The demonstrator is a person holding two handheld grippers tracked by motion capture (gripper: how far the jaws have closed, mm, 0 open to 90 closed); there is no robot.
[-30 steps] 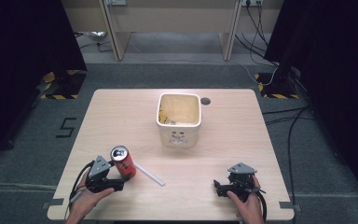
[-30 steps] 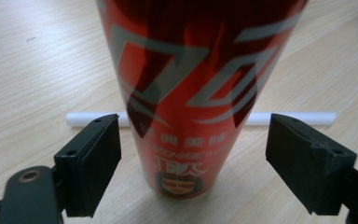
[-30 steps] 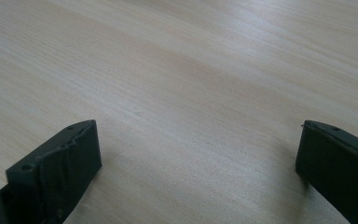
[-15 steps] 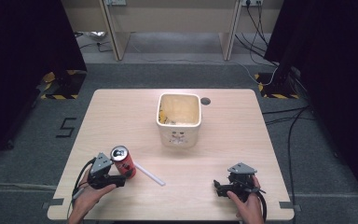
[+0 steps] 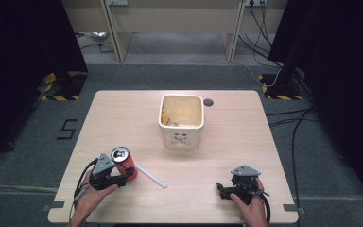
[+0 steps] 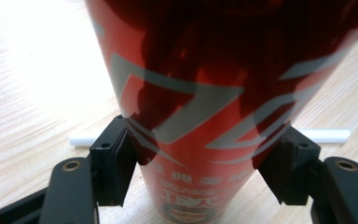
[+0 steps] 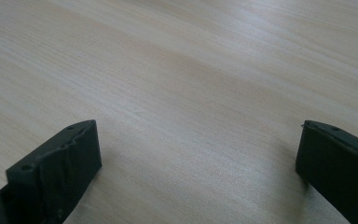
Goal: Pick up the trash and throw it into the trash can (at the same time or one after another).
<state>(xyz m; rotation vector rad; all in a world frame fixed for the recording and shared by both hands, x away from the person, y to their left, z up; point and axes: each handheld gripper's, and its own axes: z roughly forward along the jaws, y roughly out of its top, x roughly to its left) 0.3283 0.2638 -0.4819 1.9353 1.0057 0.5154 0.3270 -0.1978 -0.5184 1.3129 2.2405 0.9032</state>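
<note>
Left hand-held gripper point(image 5: 123, 178) is being held low at the near left of the pale wooden tabletop point(image 5: 246, 142); its jaws have just been closing around the upright red aluminium drink can point(image 5: 123, 163), and in the left gripper view the pads point(image 6: 116, 163) are being pressed to both sides of the can point(image 6: 214, 93) near its base; a thin white plastic straw point(image 5: 151, 176) is lying just beside the can, towards the middle; a cream square plastic tub point(image 5: 181, 120) is standing well apart, further back at the centre; the right hand-held gripper point(image 5: 223, 190) is being rested near the right front edge, its jaws being kept wide apart over bare wood, with nothing between them.
</note>
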